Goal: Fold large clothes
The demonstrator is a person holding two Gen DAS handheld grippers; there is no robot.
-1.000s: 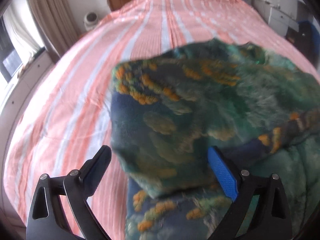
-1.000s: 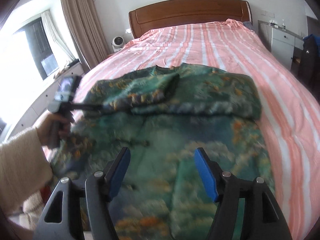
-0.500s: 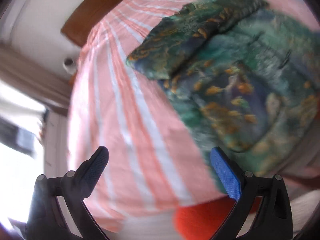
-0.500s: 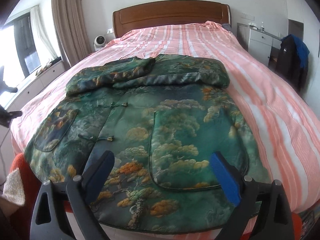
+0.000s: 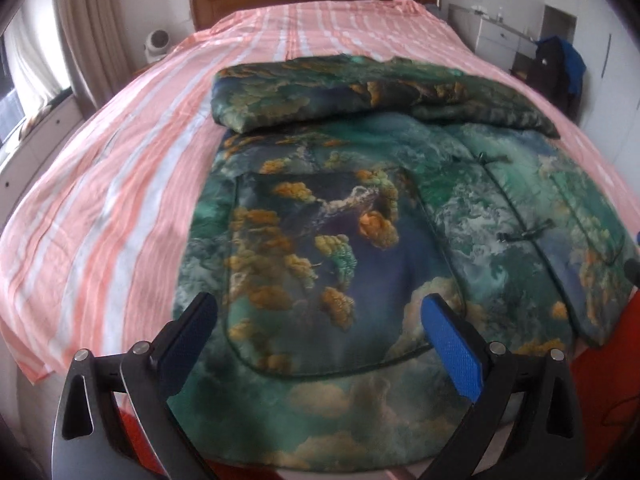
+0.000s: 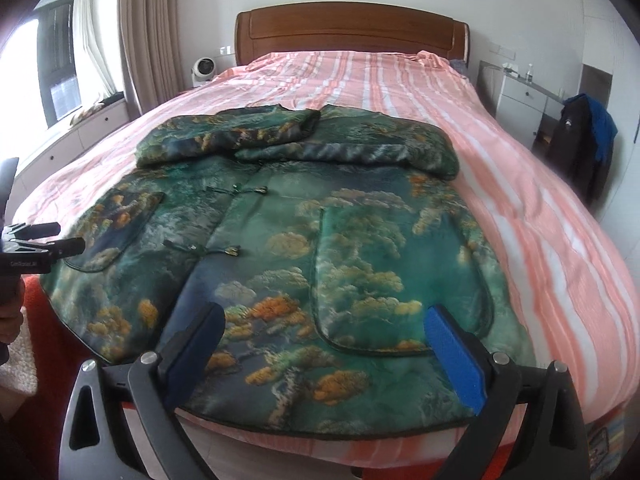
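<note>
On the bed [image 6: 540,240], w/ pink-and-white striped cover, lies one padded jacket [image 6: 320,240], green/blue w/ orange cloud-and-pine print, front side up, hem toward the bed's near edge.

Left to right:

1. Left claw [image 5: 320,328]: jaws spread wide, nothing between the pads, no contact w/ cloth visible. It hangs above the near hem, over the jacket's patch pocket [image 5: 320,264] on that side. The jacket fills the view ahead of and below the claw; bare bed cover shows to the claw's left. In the right wrist view this claw [image 6: 68,240] appears at the far left edge, held by a hand [image 6: 10,320], beside the jacket's left hem corner; contact cannot be told.

2. Jacket centre: front opening runs from hem to collar, closed by knot fasteners [image 6: 236,190]. Both sleeves [image 6: 360,148] are folded across the chest, lying crosswise near the collar end, the left one on top at the middle.

3. Right claw [image 6: 320,344]: jaws opening, near full spread, nothing between them. It sits above the near hem, w/ the other patch pocket [image 6: 400,272] directly ahead, just right of the front opening. Pads clear of cloth.

Beyond the jacket: wooden headboard [image 6: 352,32]; small fan [image 6: 202,70] at left; white drawer unit [image 6: 520,100] at right.
</note>
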